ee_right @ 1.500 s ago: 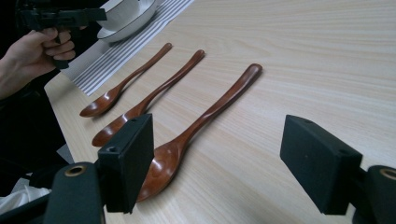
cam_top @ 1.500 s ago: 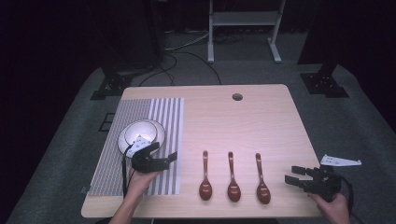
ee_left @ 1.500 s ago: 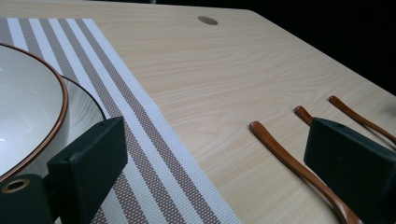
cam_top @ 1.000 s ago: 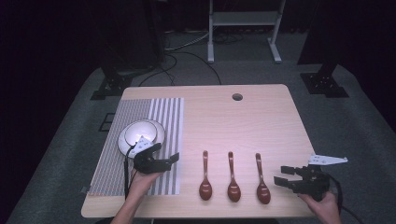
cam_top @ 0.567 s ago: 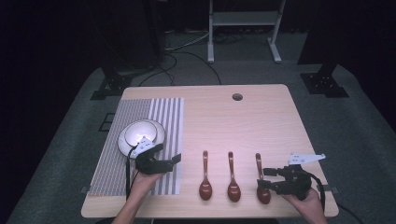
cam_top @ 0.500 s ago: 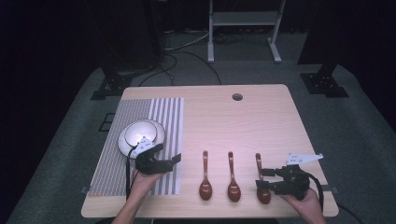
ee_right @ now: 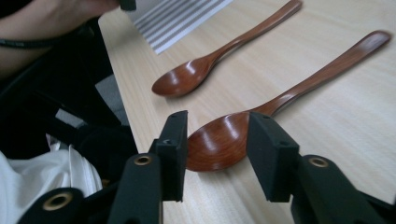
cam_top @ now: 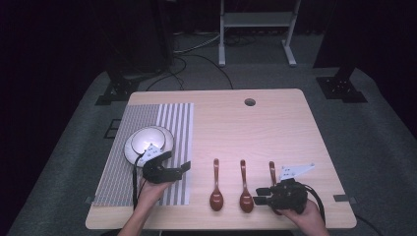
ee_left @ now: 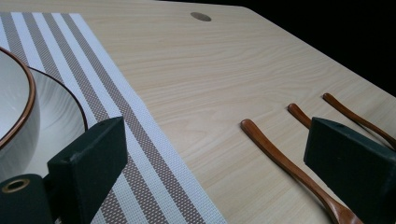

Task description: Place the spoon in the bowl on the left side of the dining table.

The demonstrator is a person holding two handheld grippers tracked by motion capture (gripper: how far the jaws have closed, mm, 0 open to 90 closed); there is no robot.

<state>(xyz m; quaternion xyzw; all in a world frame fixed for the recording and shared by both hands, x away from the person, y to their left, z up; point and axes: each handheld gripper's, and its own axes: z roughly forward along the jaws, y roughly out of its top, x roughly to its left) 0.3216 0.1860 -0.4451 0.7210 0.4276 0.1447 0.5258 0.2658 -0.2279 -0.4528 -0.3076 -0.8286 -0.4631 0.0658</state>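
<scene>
Three spoons lie on the table (cam_top: 275,118); a bowl (cam_top: 147,142) sits on a plate (cam_top: 166,135). The right gripper (ee_right: 217,154) has been closing around a spoon (ee_right: 219,140), not yet pinching. The left gripper (ee_left: 210,168) is wide open.

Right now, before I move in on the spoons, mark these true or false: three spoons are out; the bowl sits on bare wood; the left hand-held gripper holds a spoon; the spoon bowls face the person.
Three wooden spoons lie on the table: true.
The bowl sits on bare wood: false, it rests on a plate on the striped mat.
The left hand-held gripper holds a spoon: false, its jaws are open and empty.
The spoons' bowl ends face the person's side: true.
</scene>
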